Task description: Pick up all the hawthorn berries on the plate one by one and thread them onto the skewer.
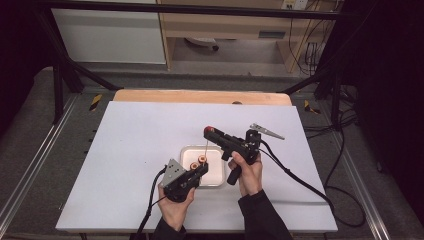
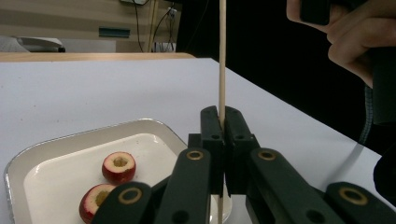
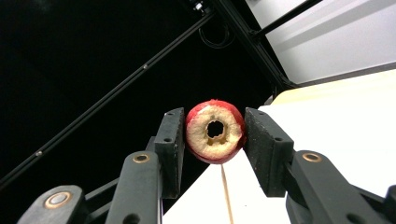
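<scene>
We log: left gripper (image 2: 222, 122) clenched on upright wooden skewer (image 2: 222, 56); right gripper (image 3: 213, 135) grasping cored red fruit slice (image 3: 215, 131); 2 fruit pcs (image 2: 119, 167) in white tray (image 2: 56, 154).

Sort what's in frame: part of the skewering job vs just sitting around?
In the job:
- left gripper, shut on wooden skewer
- right gripper, shut on cored red fruit piece
- two cored fruit pieces in white tray

Lying about:
- cables
- shelf unit
</scene>
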Demonstrator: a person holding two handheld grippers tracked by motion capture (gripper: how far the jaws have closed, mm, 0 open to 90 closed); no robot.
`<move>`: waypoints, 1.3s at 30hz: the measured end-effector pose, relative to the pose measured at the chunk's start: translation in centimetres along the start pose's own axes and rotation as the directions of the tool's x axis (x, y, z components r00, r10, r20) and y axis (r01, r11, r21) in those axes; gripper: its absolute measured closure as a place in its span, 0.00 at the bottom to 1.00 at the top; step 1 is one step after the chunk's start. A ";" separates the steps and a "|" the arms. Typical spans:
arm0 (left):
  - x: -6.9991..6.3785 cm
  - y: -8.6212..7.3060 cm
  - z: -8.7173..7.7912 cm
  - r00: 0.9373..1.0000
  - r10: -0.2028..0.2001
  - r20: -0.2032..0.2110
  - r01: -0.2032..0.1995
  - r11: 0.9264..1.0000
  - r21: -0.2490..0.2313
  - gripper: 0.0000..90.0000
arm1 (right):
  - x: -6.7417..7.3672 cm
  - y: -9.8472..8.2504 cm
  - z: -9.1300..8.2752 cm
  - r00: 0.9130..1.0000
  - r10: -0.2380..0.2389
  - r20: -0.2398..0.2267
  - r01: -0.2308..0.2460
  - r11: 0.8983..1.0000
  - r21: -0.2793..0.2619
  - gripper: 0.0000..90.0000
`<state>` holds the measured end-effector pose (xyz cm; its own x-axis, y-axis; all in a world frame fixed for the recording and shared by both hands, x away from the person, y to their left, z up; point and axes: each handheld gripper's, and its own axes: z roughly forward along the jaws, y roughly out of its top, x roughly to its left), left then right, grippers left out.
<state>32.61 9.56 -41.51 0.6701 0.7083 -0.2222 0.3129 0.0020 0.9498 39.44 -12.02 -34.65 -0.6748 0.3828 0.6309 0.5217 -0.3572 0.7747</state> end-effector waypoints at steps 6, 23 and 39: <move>-0.1 0.2 -0.1 1.000 -0.016 0.004 0.016 1.000 -0.012 0.98 | 0.0 -0.4 0.1 1.000 0.002 -0.001 -0.002 1.000 0.013 0.66; 0.5 0.7 0.1 0.999 -0.054 -0.002 0.054 0.998 0.015 0.99 | 0.1 -2.0 0.3 0.997 -0.079 0.019 0.077 0.993 0.088 0.67; 0.6 0.8 0.5 0.999 -0.055 -0.001 0.054 0.997 0.053 0.99 | -0.1 -2.6 -0.3 0.995 -0.099 0.030 0.095 0.989 0.113 0.67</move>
<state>33.57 9.67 -40.96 0.6513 0.7079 -0.2734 0.3841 0.0032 0.9233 38.00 -11.35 -36.77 -0.7072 0.4413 0.5525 0.5114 -0.2204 0.8306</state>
